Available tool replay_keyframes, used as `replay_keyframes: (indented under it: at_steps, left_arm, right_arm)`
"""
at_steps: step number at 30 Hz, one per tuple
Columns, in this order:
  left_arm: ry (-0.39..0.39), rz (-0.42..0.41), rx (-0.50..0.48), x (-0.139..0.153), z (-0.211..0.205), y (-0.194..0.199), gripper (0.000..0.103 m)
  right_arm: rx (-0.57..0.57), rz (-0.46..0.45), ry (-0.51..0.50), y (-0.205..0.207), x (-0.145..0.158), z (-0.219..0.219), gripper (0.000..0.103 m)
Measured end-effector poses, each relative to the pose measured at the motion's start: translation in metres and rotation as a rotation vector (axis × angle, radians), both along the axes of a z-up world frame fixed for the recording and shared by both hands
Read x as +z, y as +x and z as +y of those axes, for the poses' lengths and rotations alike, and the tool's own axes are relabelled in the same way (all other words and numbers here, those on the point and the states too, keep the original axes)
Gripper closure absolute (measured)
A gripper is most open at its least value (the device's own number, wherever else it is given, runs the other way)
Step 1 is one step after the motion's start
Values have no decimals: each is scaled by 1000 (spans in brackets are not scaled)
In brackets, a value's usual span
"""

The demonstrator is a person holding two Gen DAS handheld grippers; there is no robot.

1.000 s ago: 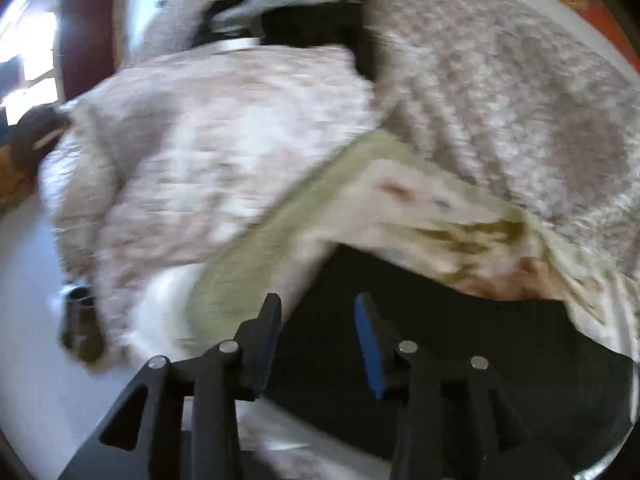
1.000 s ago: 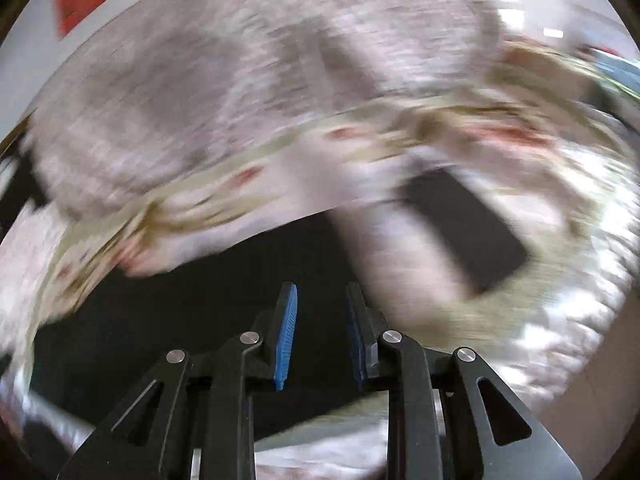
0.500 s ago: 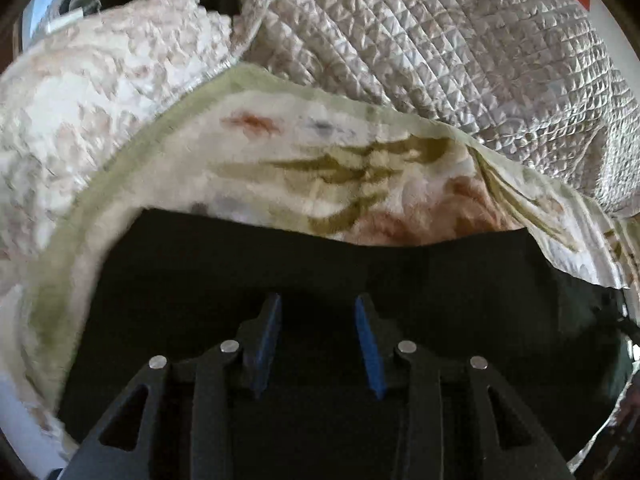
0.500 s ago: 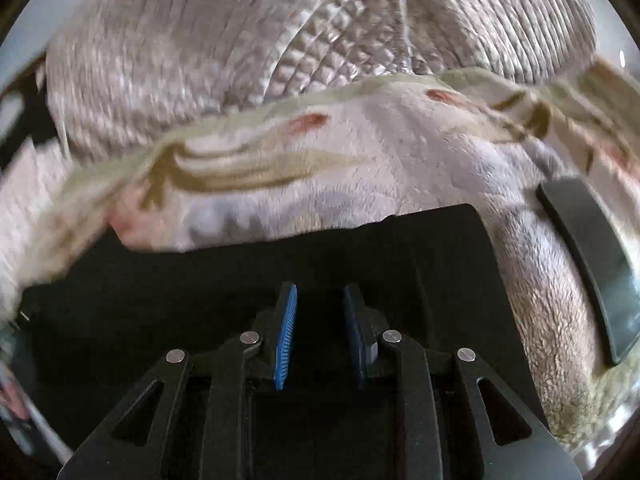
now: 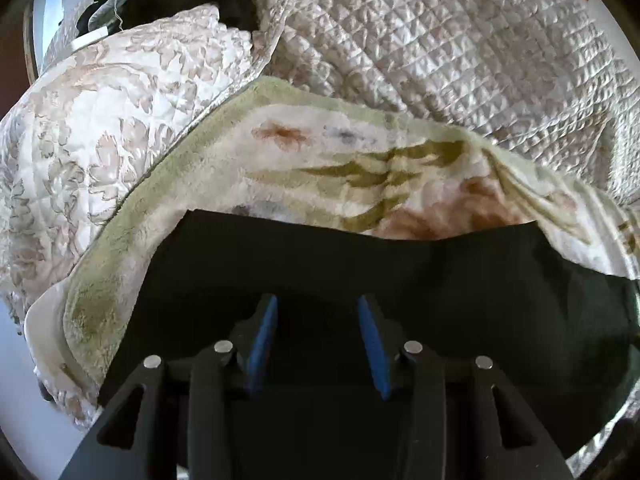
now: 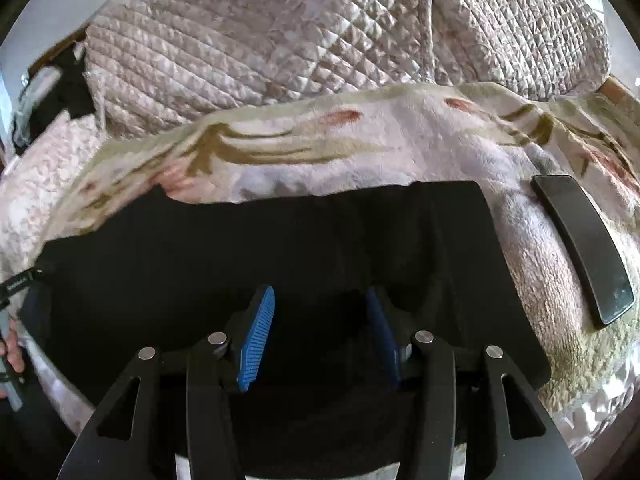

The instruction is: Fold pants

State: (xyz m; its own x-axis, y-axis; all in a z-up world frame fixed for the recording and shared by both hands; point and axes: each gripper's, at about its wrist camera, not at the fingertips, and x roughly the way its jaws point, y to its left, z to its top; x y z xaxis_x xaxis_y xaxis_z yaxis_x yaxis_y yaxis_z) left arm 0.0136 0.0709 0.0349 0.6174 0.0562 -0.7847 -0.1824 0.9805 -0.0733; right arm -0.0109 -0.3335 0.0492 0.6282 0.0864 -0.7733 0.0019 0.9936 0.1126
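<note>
Black pants (image 5: 360,272) lie flat on a fleece blanket with a flower pattern (image 5: 320,160); their far edge runs straight across both views. My left gripper (image 5: 317,300) hangs low over the dark cloth, pointing steeply down. Its jaws are opening, and the blue pads stand apart with only flat fabric showing below. In the right wrist view the pants (image 6: 280,240) fill the lower half, ending in a square corner at the right. My right gripper (image 6: 320,290) is over them with its jaws opening wide and no fold caught between the pads.
A quilted beige cover (image 5: 440,40) is heaped behind the blanket (image 6: 360,148). A floral pillow (image 5: 100,120) lies to the left. A dark flat phone-like slab (image 6: 584,248) rests on the blanket right of the pants. A hand (image 6: 12,352) shows at the left edge.
Both grippers have dropped closer to the pants, which now fill more of each view. The right jaws have spread from a narrow gap to a wide one. The left jaws are slightly wider.
</note>
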Motion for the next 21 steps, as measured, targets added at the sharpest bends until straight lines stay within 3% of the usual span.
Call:
replay_keyframes:
  at_steps: [8,12,15,21]
  left_arm:
    - [-5,-4,-39,6,-23,-35,58]
    - [-7,15,-66,0,-34,-47,58]
    - [-20,50,-89,-11,-40,-51,58]
    - [-14,42,-100,-14,-43,-56,55]
  right_arm:
    - [98,7,9,-31,-2,35,54]
    - [122,21,-40,-42,-11,48,54]
    - [154,24,-94,-46,-16,56,49]
    - [161,-3,-121,-49,-21,61,42]
